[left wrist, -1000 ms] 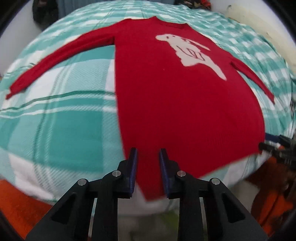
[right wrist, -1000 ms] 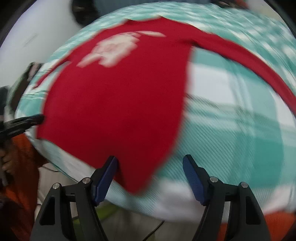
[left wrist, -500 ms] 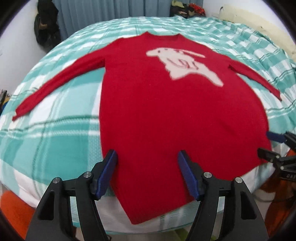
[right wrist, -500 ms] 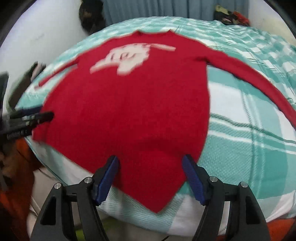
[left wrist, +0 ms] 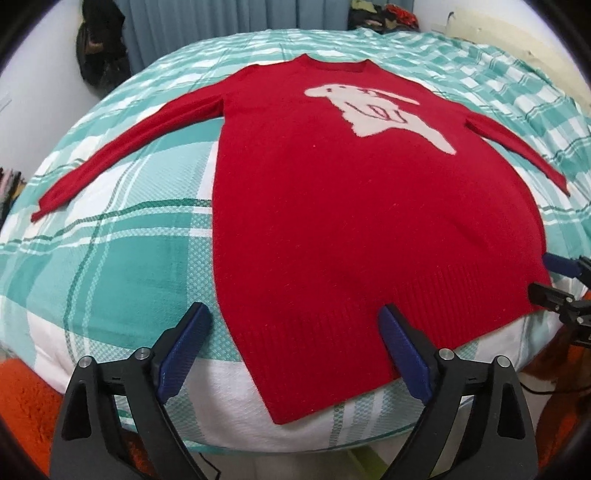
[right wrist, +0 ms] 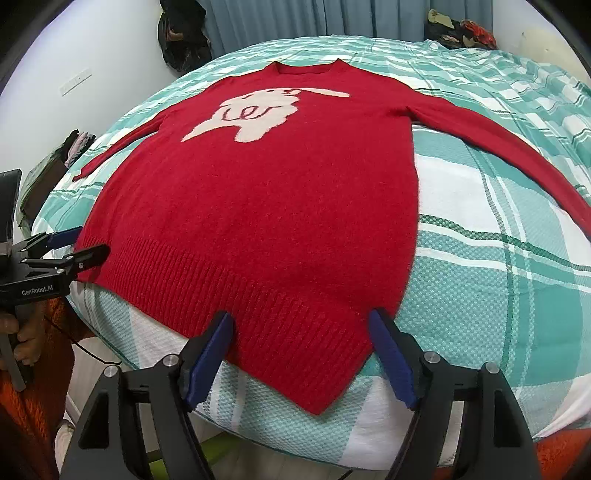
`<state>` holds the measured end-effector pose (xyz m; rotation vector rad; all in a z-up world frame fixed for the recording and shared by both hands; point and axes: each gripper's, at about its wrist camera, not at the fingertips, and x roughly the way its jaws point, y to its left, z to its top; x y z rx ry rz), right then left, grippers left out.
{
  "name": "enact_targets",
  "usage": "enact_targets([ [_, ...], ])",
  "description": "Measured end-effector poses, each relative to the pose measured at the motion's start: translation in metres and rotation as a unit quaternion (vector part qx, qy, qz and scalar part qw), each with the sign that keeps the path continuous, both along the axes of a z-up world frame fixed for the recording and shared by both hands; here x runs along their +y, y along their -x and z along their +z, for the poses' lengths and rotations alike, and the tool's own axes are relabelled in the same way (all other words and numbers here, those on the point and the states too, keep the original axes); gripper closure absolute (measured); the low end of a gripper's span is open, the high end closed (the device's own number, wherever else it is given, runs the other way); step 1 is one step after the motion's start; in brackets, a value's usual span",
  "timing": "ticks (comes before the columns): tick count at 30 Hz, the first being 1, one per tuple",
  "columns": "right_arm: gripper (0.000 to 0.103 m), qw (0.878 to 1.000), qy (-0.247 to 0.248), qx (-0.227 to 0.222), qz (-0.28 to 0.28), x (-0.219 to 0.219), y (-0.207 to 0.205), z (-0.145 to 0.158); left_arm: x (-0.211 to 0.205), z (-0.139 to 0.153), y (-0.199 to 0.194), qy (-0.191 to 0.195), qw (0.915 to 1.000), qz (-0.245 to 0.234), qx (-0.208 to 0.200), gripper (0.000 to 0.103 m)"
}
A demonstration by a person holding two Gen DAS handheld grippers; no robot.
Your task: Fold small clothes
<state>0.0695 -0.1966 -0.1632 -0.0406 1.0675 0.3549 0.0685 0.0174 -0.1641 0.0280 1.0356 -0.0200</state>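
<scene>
Hovering at the hem of the sweater (left wrist: 354,221), the left gripper (left wrist: 295,350) and right gripper (right wrist: 303,350) both stand with jaws wide, holding nothing. The sweater lies flat and face-up on the bed (left wrist: 122,258), sleeves spread, hem corners draped over the near edge. Risk from here — a pinch at the hem could catch the blanket under it, or take only the top layer of knit, so the fold drags crooked. Beyond the sweater's collar a curtain (right wrist: 332,18) hangs; dark clothes, probably, hang on the wall (right wrist: 92,66) left of it. Below the hem is an orange rug (left wrist: 26,398).
</scene>
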Motion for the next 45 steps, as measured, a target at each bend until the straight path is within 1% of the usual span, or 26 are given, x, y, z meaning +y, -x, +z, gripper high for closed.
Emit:
enact_targets([
  [2, 0.023, 1.000, 0.003, -0.001, 0.003, 0.002, 0.001, 0.000, 0.005, 0.011, 0.002, 0.016, 0.9998, 0.007, -0.011, 0.010],
  [3, 0.023, 1.000, 0.004, -0.004, 0.002, 0.002, 0.002, 0.001, 0.011, 0.022, 0.002, 0.029, 0.9989, 0.017, -0.032, 0.010],
  [4, 0.022, 1.000, 0.002, -0.004, 0.001, 0.002, 0.003, 0.001, 0.016, 0.028, 0.000, 0.026, 0.9981, 0.030, -0.048, 0.010],
  [5, 0.021, 1.000, 0.001, -0.004, 0.000, 0.002, 0.003, 0.001, 0.021, 0.034, -0.006, 0.015, 0.9970, 0.046, -0.061, 0.009],
  [6, 0.020, 1.000, -0.001, -0.002, 0.000, 0.002, 0.003, 0.000, 0.029, 0.039, -0.019, 0.000, 0.9957, 0.061, -0.070, 0.009],
  [7, 0.018, 1.000, -0.001, -0.002, 0.000, 0.002, 0.003, 0.000, 0.035, 0.041, -0.033, -0.011, 0.9951, 0.067, -0.071, 0.009],
  [9, 0.015, 1.000, 0.003, -0.001, 0.004, 0.005, 0.002, -0.002, 0.041, 0.043, -0.060, -0.028, 0.9946, 0.069, -0.073, 0.008],
  [10, 0.012, 1.000, 0.007, -0.001, 0.006, 0.007, 0.002, -0.002, 0.044, 0.042, -0.082, -0.048, 0.9941, 0.062, -0.075, 0.008],
  [11, 0.010, 1.000, 0.014, -0.001, 0.012, 0.011, 0.002, -0.003, 0.046, 0.038, -0.098, -0.064, 0.9938, 0.056, -0.072, 0.001],
  [12, 0.009, 1.000, 0.021, -0.002, 0.015, 0.013, 0.002, -0.004, 0.050, 0.030, -0.115, -0.082, 0.9937, 0.050, -0.059, 0.000],
  [13, 0.008, 1.000, 0.026, -0.002, 0.017, 0.014, 0.003, -0.004, 0.055, 0.016, -0.130, -0.103, 0.9929, 0.050, -0.031, 0.001],
  [14, 0.008, 0.999, 0.031, -0.003, 0.018, 0.016, 0.003, -0.005, 0.059, 0.003, -0.138, -0.110, 0.9926, 0.052, -0.003, 0.000],
  [15, 0.008, 0.999, 0.033, -0.004, 0.018, 0.016, 0.003, -0.005, 0.069, -0.013, -0.145, -0.072, 0.9964, 0.043, 0.017, 0.000],
  [16, 0.008, 0.999, 0.032, -0.004, 0.017, 0.016, 0.004, -0.005, 0.085, -0.022, -0.143, -0.002, 0.9991, 0.038, -0.017, 0.000],
  [17, 0.008, 0.999, 0.029, -0.004, 0.017, 0.015, 0.004, -0.005, 0.094, -0.022, -0.139, 0.029, 0.9982, 0.039, -0.037, 0.000],
  [19, 0.008, 0.999, 0.027, -0.003, 0.016, 0.013, 0.005, -0.005, 0.103, -0.021, -0.130, 0.061, 0.9957, 0.038, -0.058, 0.000],
  [22, 0.001, 0.999, 0.030, 0.005, 0.013, 0.011, 0.005, -0.008, 0.103, -0.021, -0.124, 0.067, 0.9945, 0.037, -0.071, 0.000],
  [25, 0.000, 0.999, 0.032, 0.010, 0.013, 0.011, 0.004, -0.010, 0.101, -0.021, -0.124, 0.061, 0.9951, 0.037, -0.069, 0.000],
  [28, 0.000, 1.000, 0.018, 0.013, 0.005, 0.008, 0.003, -0.007, 0.101, -0.019, -0.126, 0.058, 0.9953, 0.037, -0.068, 0.000],
  [31, 0.000, 1.000, -0.015, 0.018, -0.007, 0.000, 0.001, -0.003, 0.101, -0.019, -0.127, 0.058, 0.9953, 0.037, -0.067, 0.000],
  [33, 0.000, 0.999, -0.026, 0.020, -0.011, -0.002, 0.000, -0.003, 0.101, -0.019, -0.127, 0.059, 0.9953, 0.037, -0.068, 0.000],
  [39, 0.000, 0.999, -0.027, 0.022, -0.014, -0.001, 0.000, -0.002, 0.101, -0.019, -0.127, 0.058, 0.9953, 0.037, -0.068, 0.000],
  [45, 0.000, 0.999, -0.041, 0.025, -0.022, -0.005, -0.001, -0.001, 0.101, -0.019, -0.127, 0.058, 0.9953, 0.037, -0.068, 0.000],
])
